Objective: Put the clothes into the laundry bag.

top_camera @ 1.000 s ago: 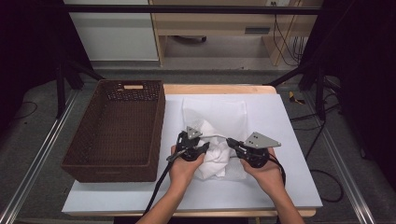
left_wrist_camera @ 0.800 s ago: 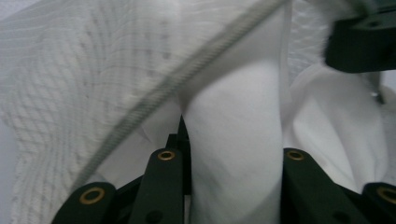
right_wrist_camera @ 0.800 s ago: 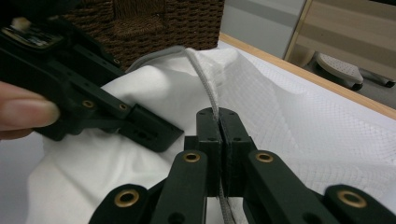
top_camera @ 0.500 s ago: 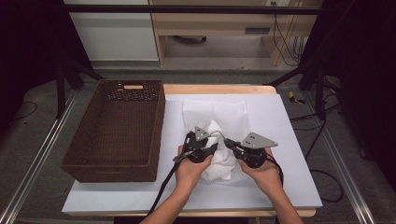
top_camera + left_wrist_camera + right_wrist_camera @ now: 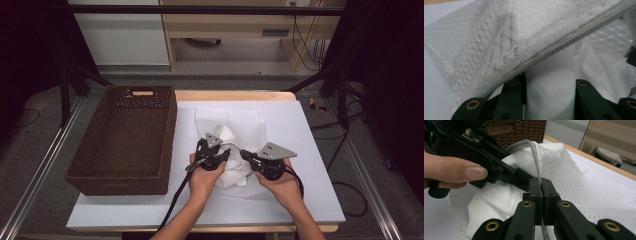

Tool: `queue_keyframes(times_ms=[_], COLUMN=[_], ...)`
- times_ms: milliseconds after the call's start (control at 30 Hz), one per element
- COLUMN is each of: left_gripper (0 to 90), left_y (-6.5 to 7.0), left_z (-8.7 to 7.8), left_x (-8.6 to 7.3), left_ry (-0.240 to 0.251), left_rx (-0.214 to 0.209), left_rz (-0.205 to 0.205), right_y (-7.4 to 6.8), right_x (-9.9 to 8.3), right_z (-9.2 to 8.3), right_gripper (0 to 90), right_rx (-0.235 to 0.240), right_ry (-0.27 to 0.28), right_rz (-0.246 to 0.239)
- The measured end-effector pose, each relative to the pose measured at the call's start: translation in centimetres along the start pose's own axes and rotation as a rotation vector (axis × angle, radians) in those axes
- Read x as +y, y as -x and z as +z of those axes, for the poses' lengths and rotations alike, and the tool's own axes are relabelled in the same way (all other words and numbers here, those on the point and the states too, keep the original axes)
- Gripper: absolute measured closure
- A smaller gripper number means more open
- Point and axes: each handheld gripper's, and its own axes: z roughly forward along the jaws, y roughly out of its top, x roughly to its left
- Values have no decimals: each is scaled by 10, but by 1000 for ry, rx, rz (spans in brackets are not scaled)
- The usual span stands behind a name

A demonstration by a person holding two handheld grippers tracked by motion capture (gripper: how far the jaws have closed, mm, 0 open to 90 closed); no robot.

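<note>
A: What does the right hand-held gripper (image 5: 541, 195) hold?

B: Its jaws are together on the grey zipper edge (image 5: 535, 162) of the white mesh bag (image 5: 240, 125).

A: And the left hand-held gripper (image 5: 223, 156)?

B: It is clamped on white cloth (image 5: 549, 87) inside the bag's mouth. The bag lies mid-table, just beside the brown basket (image 5: 125, 145) at the table's left edge.

High view: even overhead light, surface (image 5: 310, 150) bright, no hard glare; both side margins of the room fall to near black. Soft shadow under the basket (image 5: 125, 145). Slightly soft overall. Left claw view: close-up, mesh fabric (image 5: 499, 45) fairly sharp, bottom foreground blurred, whites near clipping. Right claw view: sharp centre, background defocused, the fingers (image 5: 454, 173) a bit soft.
</note>
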Motion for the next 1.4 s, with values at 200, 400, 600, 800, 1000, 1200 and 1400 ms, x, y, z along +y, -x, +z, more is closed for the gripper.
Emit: queue_keyframes(times_ms=[200,400,600,800,1000,1200,1400], left_gripper=[711,709,692,690,685,685,684], left_y=[2,-4,-5,-7,-6,-5,-5], left_z=[-5,4,9,13,18,18,18], left_x=[4,1,1,2,2,4,7], left_ry=[24,21,11,13,18,14,27], left_rx=[22,54,54,57,56,51,47], left_rz=[24,13,50,38,29,33,40], right_y=[1,0,1,3,4,4,6], right_x=[-1,-2,-3,-4,-4,-5,-4], right_z=[0,2,3,3,3,3,2], right_gripper=[889,889,888,888,888,888,889], right_rx=[1,5,3,0,-2,-3,-6], right_ry=[2,-9,-14,-18,-17,-16,-6], right_rz=[2,-2,1,9,13,16,16])
